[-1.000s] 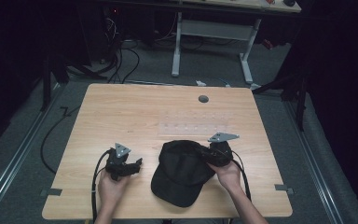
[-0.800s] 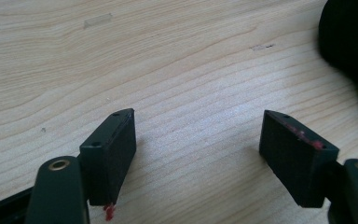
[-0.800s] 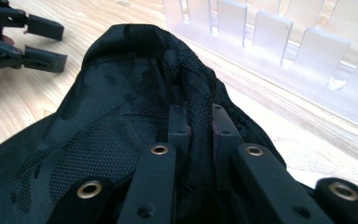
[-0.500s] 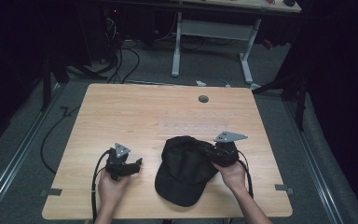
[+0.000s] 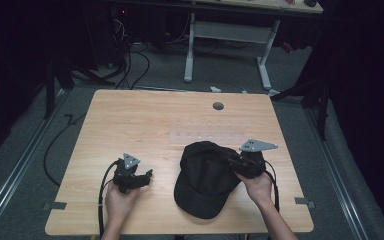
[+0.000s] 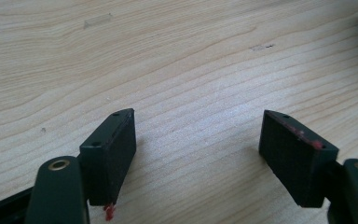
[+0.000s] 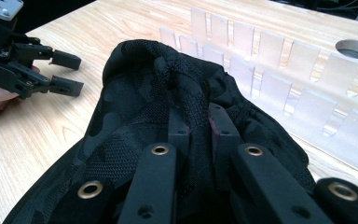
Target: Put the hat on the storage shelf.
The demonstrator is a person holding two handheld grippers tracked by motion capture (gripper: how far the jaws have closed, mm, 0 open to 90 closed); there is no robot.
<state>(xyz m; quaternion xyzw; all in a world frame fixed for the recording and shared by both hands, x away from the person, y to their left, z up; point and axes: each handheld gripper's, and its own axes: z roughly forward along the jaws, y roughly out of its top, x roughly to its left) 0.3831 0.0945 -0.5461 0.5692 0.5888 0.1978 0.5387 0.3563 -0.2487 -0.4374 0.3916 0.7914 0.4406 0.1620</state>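
On table | right hand-held gripper pinching black cap | left hand-held gripper spread, empty

Over the last second the right gripper has dragged the black cap a little toward the right side of the table, and the cap has turned so its brim now points more straight at the near edge. The right hand has shifted right with it.

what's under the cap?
The cap lies on the table, its back pinched in the shut right tool. Bare wood shows around it; whatever sits beneath the fabric is hidden.
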